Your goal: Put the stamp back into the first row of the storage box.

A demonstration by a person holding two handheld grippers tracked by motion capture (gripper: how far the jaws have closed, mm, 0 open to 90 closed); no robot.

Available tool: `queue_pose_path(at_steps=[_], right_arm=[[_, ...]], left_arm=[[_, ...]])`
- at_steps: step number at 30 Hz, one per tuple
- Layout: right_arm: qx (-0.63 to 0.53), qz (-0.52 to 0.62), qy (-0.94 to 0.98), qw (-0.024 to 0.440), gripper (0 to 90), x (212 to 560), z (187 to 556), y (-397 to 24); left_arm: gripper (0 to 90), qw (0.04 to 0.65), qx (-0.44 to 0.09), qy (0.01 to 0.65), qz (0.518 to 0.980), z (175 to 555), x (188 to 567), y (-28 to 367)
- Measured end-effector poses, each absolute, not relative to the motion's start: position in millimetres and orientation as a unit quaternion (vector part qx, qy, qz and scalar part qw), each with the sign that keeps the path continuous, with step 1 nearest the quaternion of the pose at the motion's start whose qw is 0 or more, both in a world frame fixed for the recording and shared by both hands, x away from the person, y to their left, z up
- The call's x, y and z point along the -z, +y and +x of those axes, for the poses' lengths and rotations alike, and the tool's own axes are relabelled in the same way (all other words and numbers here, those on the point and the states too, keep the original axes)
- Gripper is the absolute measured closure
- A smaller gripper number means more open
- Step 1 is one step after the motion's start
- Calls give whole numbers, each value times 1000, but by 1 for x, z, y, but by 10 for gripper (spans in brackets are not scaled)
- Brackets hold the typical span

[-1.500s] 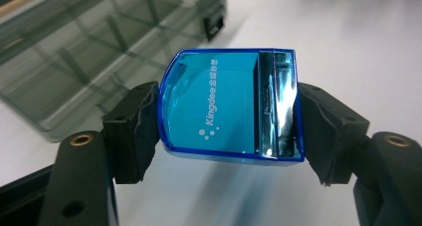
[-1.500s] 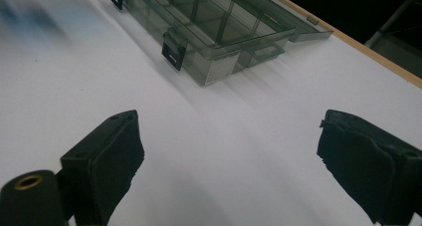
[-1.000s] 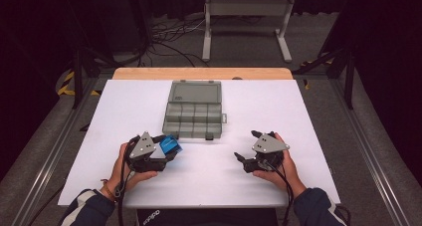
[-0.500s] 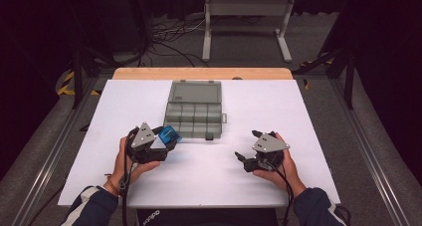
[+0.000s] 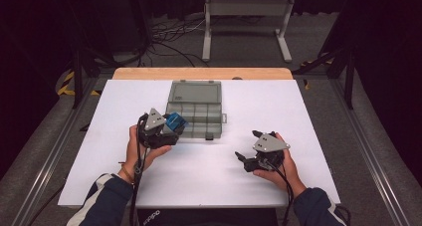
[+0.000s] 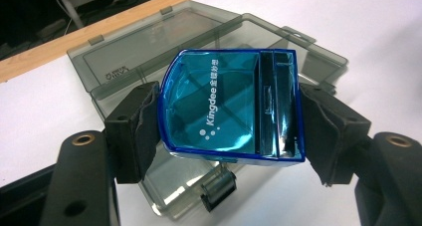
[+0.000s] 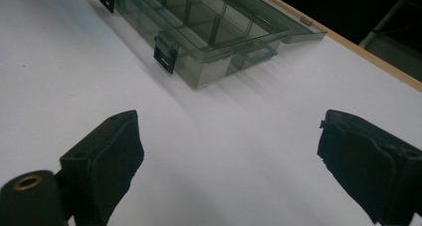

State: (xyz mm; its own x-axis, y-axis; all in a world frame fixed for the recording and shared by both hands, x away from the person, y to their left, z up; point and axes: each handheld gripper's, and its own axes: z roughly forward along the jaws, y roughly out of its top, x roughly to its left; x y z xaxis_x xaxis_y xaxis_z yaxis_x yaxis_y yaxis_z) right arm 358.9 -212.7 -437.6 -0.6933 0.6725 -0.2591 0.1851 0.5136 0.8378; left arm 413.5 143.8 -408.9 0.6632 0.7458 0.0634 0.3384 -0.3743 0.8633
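Surface (image 5: 308, 116): white sheet over a wooden top; a bare strip of wood shows along the far edge.
Wooden edge (image 5: 199, 73): light brown, running the width of the far side.
Metal stand (image 5: 245, 9): pale grey frame on the floor beyond the surface, two legs and a crossbar.
Cables (image 5: 164, 34): dark loose tangle on the floor, left of the stand.
Floor (image 5: 378, 151): grey, with rails running along both sides of the surface.
Striped tape (image 5: 66, 82): yellow and black, on the floor at far left.
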Motion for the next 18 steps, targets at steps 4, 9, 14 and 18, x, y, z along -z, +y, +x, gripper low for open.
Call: queue_pose_path(at_steps=[4, 9, 14, 18], right_arm=[[-417, 263, 820, 291, 99, 438, 359, -213], [-414, 264, 821, 293, 99, 439, 360, -212], [-409, 265, 823, 293, 100, 440, 360, -212], [-409, 265, 823, 292, 101, 440, 361, -213]], left_arm=[[312, 437, -222, 357, 795, 425, 407, 139], [312, 423, -217, 375, 796, 438, 403, 132], [312, 402, -212, 407, 792, 457, 398, 122], [312, 391, -211, 425, 789, 467, 398, 117]])
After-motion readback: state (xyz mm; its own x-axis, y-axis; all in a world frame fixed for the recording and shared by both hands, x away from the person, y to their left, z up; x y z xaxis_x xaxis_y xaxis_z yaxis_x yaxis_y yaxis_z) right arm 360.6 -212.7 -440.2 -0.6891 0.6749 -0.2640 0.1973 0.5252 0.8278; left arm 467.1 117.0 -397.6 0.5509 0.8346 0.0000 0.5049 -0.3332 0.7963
